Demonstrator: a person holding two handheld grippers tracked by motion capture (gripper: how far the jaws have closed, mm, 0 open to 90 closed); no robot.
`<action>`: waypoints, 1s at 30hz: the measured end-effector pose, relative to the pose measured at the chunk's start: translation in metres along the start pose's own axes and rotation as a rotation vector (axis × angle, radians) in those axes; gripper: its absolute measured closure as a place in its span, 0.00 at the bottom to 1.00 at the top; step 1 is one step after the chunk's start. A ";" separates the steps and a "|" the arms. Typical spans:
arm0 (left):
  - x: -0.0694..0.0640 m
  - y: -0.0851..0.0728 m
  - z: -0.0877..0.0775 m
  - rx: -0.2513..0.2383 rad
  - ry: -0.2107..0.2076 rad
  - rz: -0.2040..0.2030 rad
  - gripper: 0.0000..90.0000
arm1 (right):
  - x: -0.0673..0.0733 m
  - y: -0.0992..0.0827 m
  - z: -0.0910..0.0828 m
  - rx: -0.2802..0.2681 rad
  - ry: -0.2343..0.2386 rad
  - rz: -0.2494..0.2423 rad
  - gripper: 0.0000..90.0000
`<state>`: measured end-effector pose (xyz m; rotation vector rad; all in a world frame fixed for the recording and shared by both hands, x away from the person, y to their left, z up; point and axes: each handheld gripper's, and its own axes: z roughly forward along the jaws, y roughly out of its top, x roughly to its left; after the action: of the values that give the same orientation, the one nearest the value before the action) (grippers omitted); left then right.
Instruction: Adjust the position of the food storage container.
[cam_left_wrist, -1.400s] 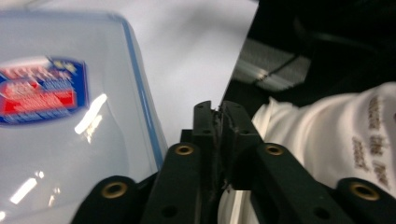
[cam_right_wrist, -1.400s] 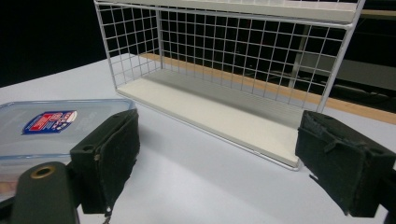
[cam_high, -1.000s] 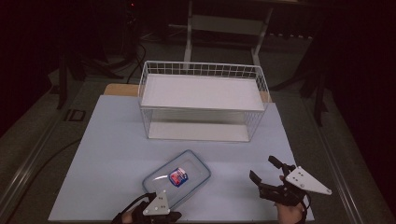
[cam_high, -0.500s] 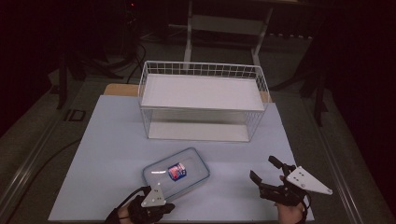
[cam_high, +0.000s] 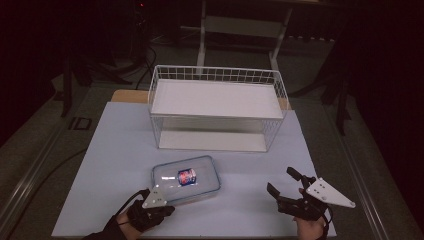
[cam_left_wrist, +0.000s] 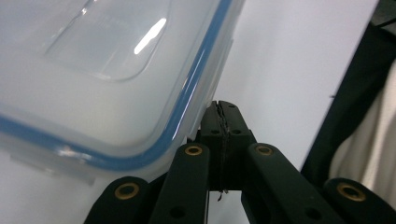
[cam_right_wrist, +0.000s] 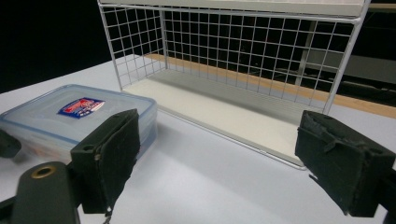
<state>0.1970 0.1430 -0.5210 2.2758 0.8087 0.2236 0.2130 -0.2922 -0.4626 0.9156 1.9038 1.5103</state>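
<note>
The wire rack stands at the far side of the surface, its open front toward the lidded container lying near and left, probably bound for a shelf. The left gripper, fingers together, presses the container's near corner, seemingly to push it, while the right gripper waits at the near right, fingers apart and empty.

Both hands wear black gloves. The left gripper is black with a grey three-cornered plate on top; the right gripper carries a longer grey plate dotted with small holes, toward 4 o'clock of its jaws. Seen close, the black linkage arms bear brass-ringed rivets, and the right gripper's pads are blocky, matte and rough-edged.
</note>
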 end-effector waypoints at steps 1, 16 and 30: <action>0.002 0.000 0.000 0.001 0.003 -0.009 1.00 | 0.000 0.000 0.000 0.000 0.001 -0.001 0.15; 0.031 -0.002 -0.002 0.014 0.073 -0.047 1.00 | 0.000 0.000 0.001 0.005 0.007 0.012 0.15; 0.063 -0.015 -0.035 -0.012 0.131 -0.090 1.00 | 0.001 0.000 0.003 0.012 0.016 0.005 0.15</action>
<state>0.2263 0.2091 -0.5088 2.2257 0.9727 0.3380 0.2140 -0.2895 -0.4635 0.9164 1.9253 1.5155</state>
